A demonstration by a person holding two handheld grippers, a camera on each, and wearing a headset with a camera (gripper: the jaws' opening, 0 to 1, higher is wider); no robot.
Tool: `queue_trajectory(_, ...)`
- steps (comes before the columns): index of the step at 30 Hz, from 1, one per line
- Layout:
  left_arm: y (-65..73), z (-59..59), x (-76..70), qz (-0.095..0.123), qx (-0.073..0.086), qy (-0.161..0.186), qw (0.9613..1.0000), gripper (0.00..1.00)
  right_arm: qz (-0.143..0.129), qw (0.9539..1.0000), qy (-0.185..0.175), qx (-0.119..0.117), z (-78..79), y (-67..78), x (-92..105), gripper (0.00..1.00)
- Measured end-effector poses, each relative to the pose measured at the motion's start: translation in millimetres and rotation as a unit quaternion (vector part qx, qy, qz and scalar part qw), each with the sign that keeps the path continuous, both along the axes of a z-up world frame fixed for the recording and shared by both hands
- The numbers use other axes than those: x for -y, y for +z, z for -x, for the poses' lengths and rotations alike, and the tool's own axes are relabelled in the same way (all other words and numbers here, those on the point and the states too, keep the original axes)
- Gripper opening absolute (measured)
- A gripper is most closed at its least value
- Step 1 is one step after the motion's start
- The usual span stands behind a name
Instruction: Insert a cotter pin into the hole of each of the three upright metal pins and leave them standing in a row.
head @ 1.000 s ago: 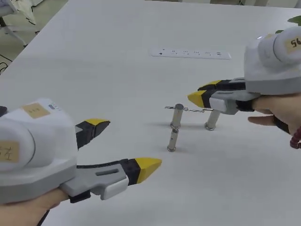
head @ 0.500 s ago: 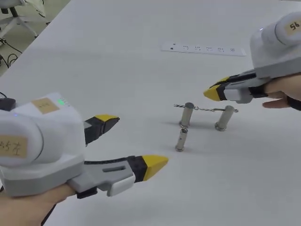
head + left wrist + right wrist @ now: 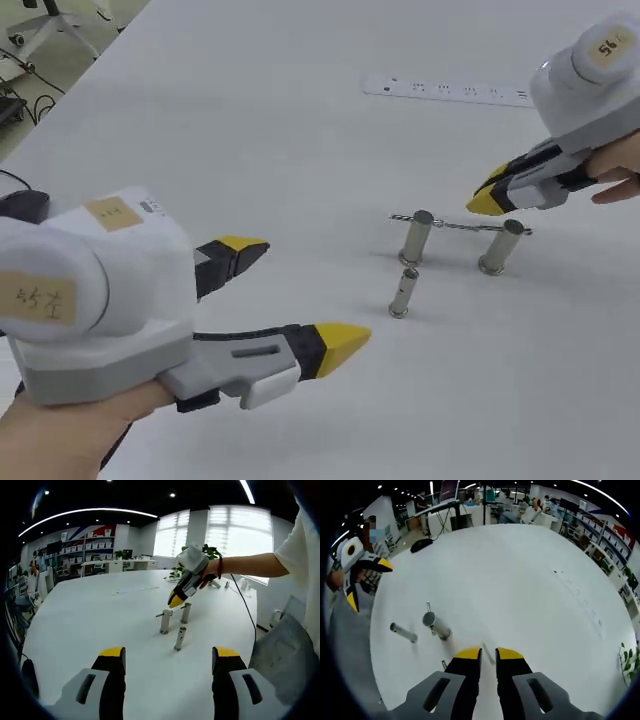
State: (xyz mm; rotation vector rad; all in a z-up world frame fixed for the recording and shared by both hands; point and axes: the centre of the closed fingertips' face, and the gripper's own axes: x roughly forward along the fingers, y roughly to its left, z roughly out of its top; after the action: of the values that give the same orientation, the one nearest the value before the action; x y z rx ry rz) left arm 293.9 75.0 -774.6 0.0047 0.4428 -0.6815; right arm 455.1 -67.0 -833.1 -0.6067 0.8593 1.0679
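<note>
On the table (image 3: 250, 130), three silvery metal pins (image 3: 416, 238) stand upright

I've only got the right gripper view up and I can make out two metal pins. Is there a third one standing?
Observer: Yes. The head view shows three upright: a rear pin, a second rear pin beside it, and a front pin standing ahead of them, so not a row.
Operator: Which ones have cotter pins in?
Observer: Thin cotter-pin wire runs across the tops of both rear pins. I cannot tell whether it is one piece or two. The front pin's hole looks empty.
</note>
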Motion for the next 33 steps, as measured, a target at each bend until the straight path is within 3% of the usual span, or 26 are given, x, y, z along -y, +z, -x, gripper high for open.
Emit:
queue_trajectory(6, -1.9, -1.5, -1.1, -0.002, -0.002, 0.002, 1.0, 0.7, 0.037, 0.9978, 0.053, -0.014, 2.5, -14.9, 3.3, 0.13)
queue_trajectory(9, -2.8, -2.2, -1.1, -0.003, -0.003, 0.001, 1.0, 0.69, 0.043, 0.9974, 0.05, -0.031, 2.2, -21.5, 6.0, 0.13)
queue_trajectory(14, -4.0, -3.1, -1.4, -0.003, -0.005, 0.002, 1.0, 0.69, 0.052, 0.9962, 0.058, -0.037, 6.2, -27.0, 9.5, 0.12)
queue_trajectory(18, -5.3, -3.8, -2.0, -0.003, -0.007, 0.002, 1.0, 0.69, 0.056, 0.9958, 0.066, -0.031, 4.3, -27.7, 10.7, 0.11)
queue_trajectory(22, -6.0, -4.4, -1.3, -0.004, -0.008, 0.001, 1.0, 0.69, 0.085, 0.9918, 0.089, -0.034, 10.7, -35.8, 17.9, 0.09)
queue_trajectory(23, -6.0, -4.5, -1.0, -0.004, -0.008, 0.001, 1.0, 0.69, 0.075, 0.9919, 0.101, -0.022, 9.4, -35.3, 12.9, 0.09)
queue_trajectory(33, -7.5, -3.9, -1.2, -0.005, -0.01, 0.0, 0.9999, 0.68, 0.082, 0.9904, 0.108, -0.024, 14.5, -31.2, 13.8, 0.09)
